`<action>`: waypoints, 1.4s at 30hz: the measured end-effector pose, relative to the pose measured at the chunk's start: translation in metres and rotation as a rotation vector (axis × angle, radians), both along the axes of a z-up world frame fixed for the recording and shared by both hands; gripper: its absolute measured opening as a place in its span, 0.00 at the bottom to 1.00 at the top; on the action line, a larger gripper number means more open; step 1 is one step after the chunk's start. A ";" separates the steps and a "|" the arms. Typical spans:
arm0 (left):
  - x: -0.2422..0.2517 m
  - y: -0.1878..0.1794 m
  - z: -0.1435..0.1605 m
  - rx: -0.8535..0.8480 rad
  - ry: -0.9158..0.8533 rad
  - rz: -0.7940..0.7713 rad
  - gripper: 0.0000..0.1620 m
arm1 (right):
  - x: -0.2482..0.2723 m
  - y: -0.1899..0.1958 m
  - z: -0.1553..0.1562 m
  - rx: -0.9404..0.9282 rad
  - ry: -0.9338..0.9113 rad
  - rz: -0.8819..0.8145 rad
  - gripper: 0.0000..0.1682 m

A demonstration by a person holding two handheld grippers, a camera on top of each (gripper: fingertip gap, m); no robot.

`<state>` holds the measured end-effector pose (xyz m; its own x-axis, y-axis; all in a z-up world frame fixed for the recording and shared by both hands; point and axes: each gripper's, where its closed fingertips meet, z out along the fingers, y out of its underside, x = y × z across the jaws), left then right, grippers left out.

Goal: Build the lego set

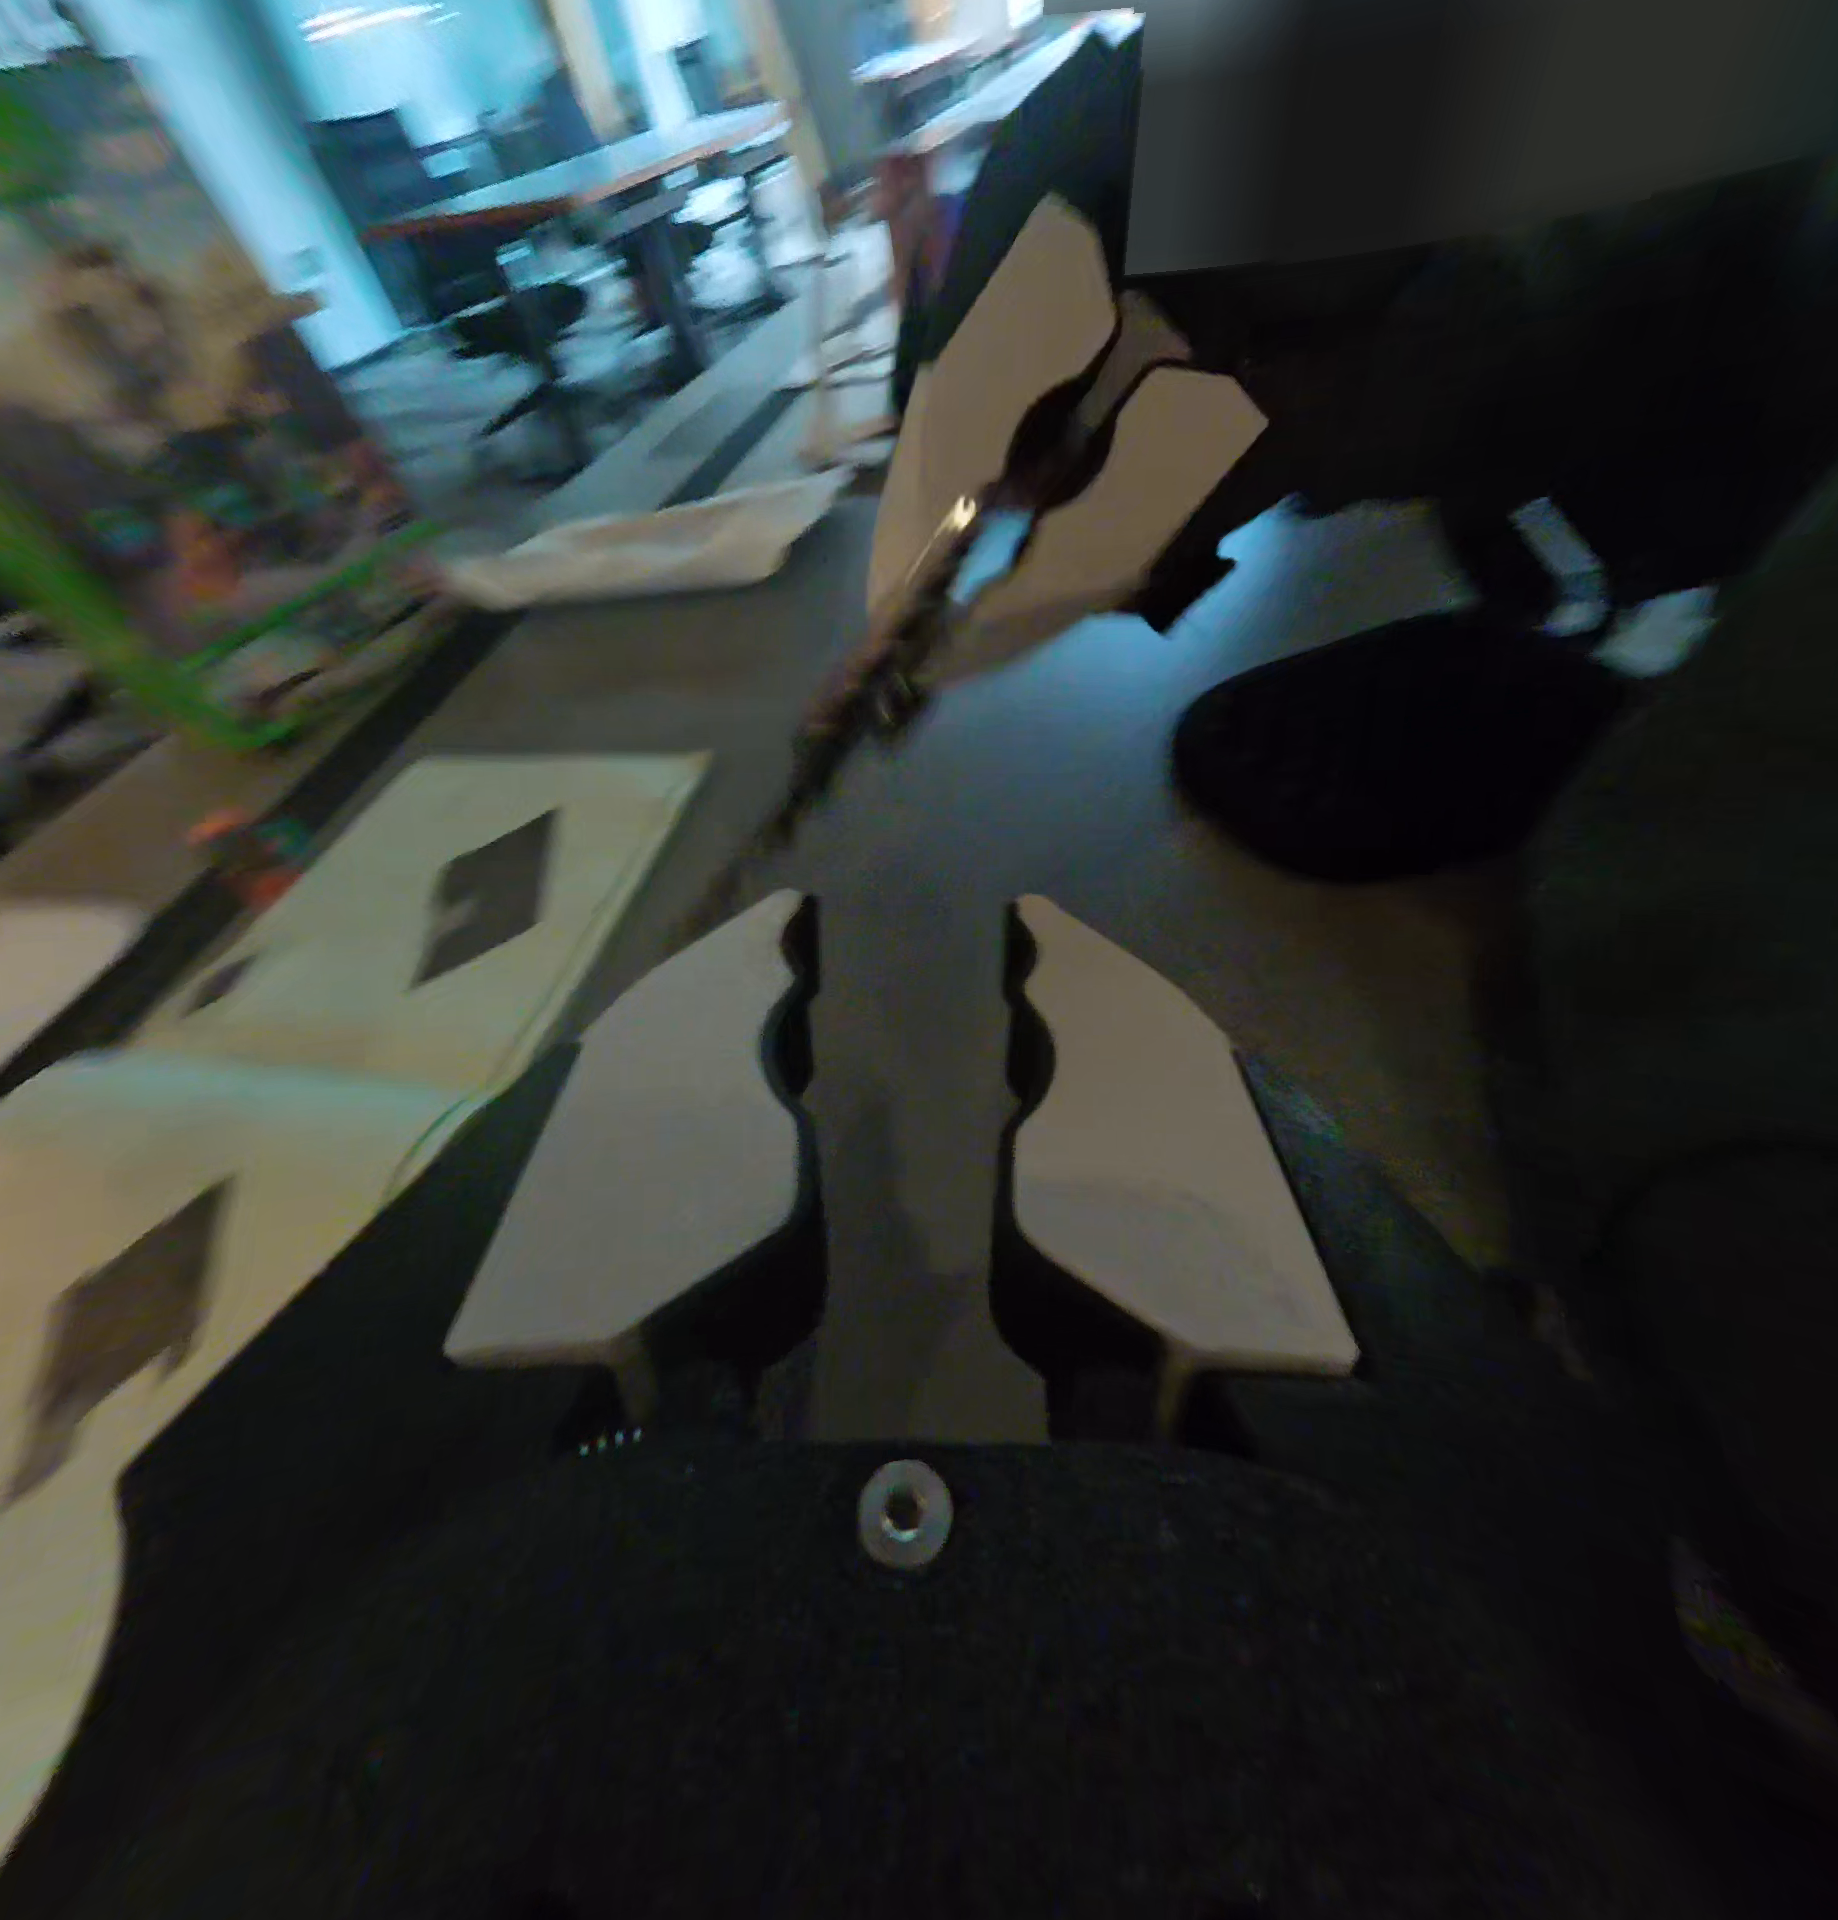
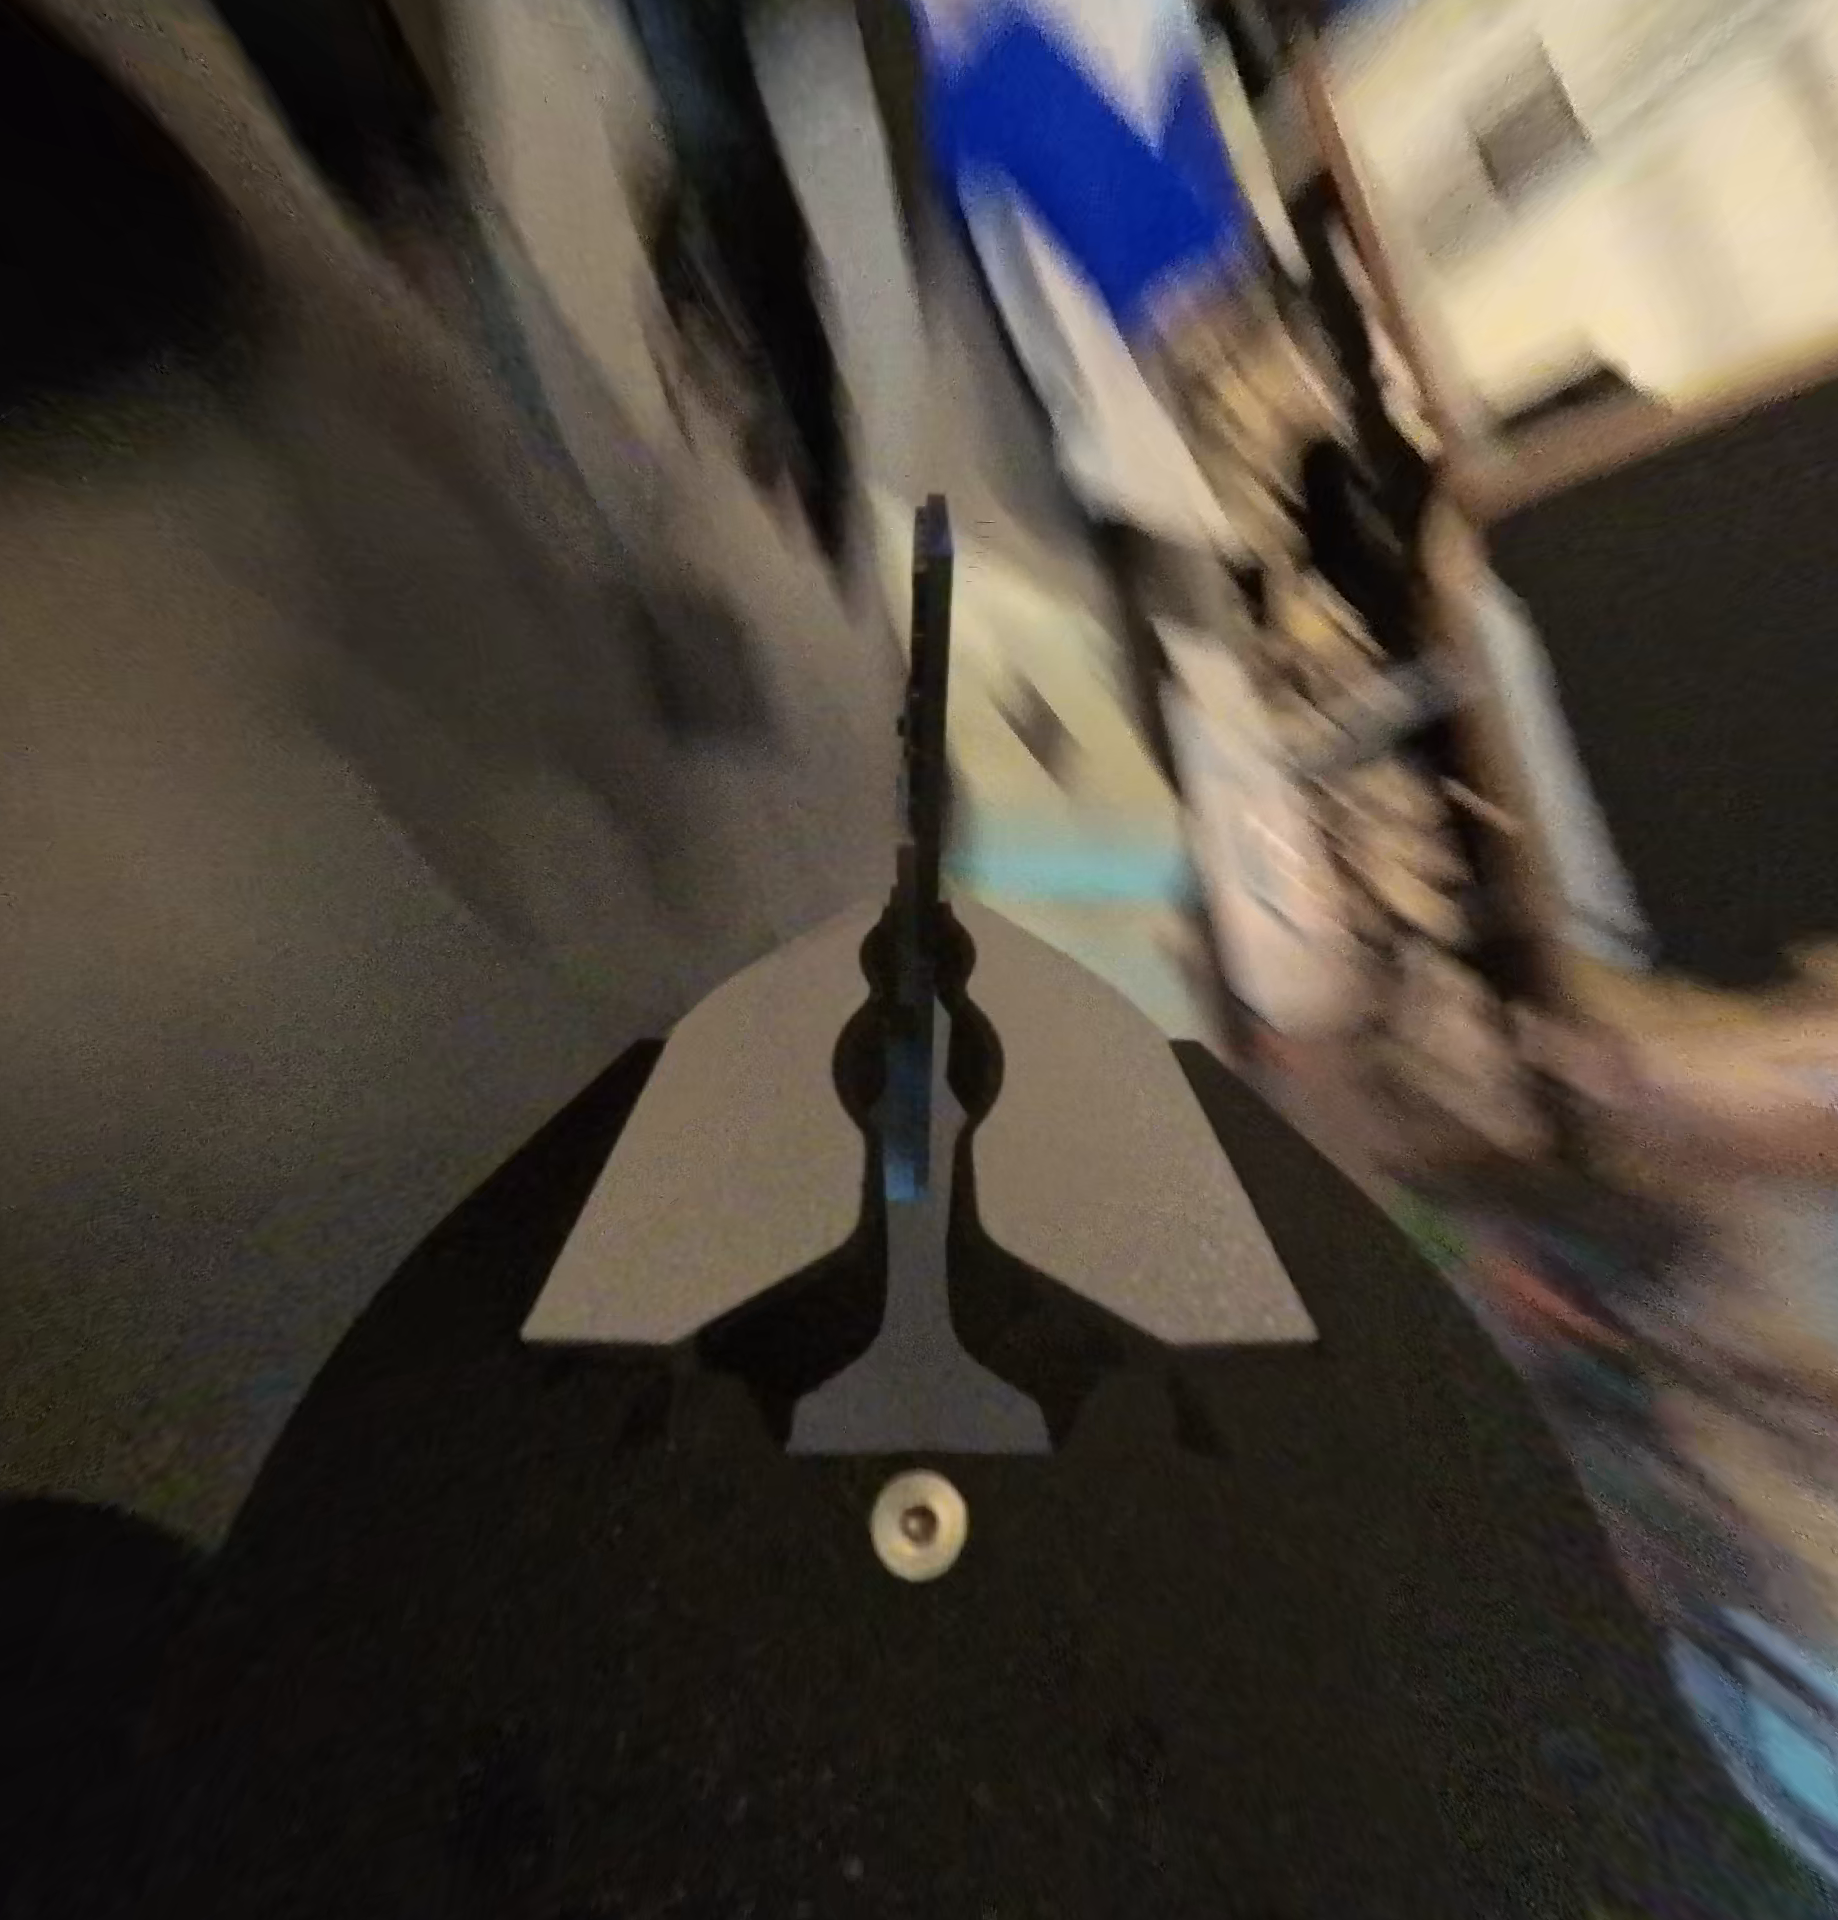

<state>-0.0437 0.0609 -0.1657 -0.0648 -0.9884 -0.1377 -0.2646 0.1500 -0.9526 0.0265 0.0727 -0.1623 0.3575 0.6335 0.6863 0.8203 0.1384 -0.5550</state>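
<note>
Both views are heavily smeared by motion, so fine detail on most items cannot be resolved.

In the right wrist view, the right gripper [image 2: 925, 966] has its fingers closed narrowly on a thin dark lego plate [image 2: 929, 686], seen edge-on. The plate stands straight out past the fingertips; studs along its left edge are only faintly legible, and its colour reads dark blue to black. Everything behind it is streaked: a blue patch [image 2: 1081, 177] at top, pale sheets at upper right and a mottled band down the right side cannot be identified.

In the left wrist view, the left gripper [image 1: 910, 925] holds its fingers moderately apart, with only the dark table [image 1: 998, 769] visible between them. The right gripper [image 1: 1008, 520] appears farther off above it, tilted, with the same plate [image 1: 873, 665] projecting down-left toward the table; the plate is blurred here and its lower end is indistinct.

White sheets with dark diamond marks [image 1: 447, 925] lie on the table to the left, the nearest cut off by the frame edge. A green-framed bin [image 1: 167, 665] of blurred, mixed-colour pieces sits at far left. A dark rounded object [image 1: 1393, 748] lies to the right, unidentifiable. The upper right corner is masked by a blur patch.
</note>
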 end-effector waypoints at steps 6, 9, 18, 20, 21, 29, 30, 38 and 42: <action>-0.017 0.031 -0.014 0.058 0.067 0.233 0.13 | 0.041 0.043 -0.061 0.038 -0.393 -0.292 0.04; -0.022 0.037 -0.020 0.097 0.126 0.295 0.13 | 0.034 0.043 -0.079 0.029 -0.454 -0.326 0.04; -0.034 0.039 -0.037 0.041 0.179 0.337 0.11 | -0.007 0.015 -0.102 -0.076 -0.419 -0.290 0.06; -0.034 0.039 -0.041 0.028 0.193 0.338 0.11 | -0.012 0.012 -0.105 -0.096 -0.397 -0.278 0.07; -0.033 0.039 -0.043 0.024 0.204 0.337 0.11 | -0.013 0.012 -0.107 -0.107 -0.389 -0.275 0.07; -0.027 0.035 -0.053 0.020 0.253 0.319 0.12 | -0.029 0.002 -0.118 -0.234 -0.253 -0.198 0.11; -0.027 0.036 -0.054 0.019 0.259 0.320 0.12 | -0.032 0.000 -0.118 -0.265 -0.214 -0.182 0.11; -0.029 0.036 -0.063 0.003 0.300 0.330 0.12 | -0.028 -0.010 -0.066 -0.479 0.336 -0.094 0.23; -0.025 0.033 -0.069 -0.012 0.330 0.326 0.07 | 0.020 0.007 -0.053 -0.431 0.427 -0.204 0.20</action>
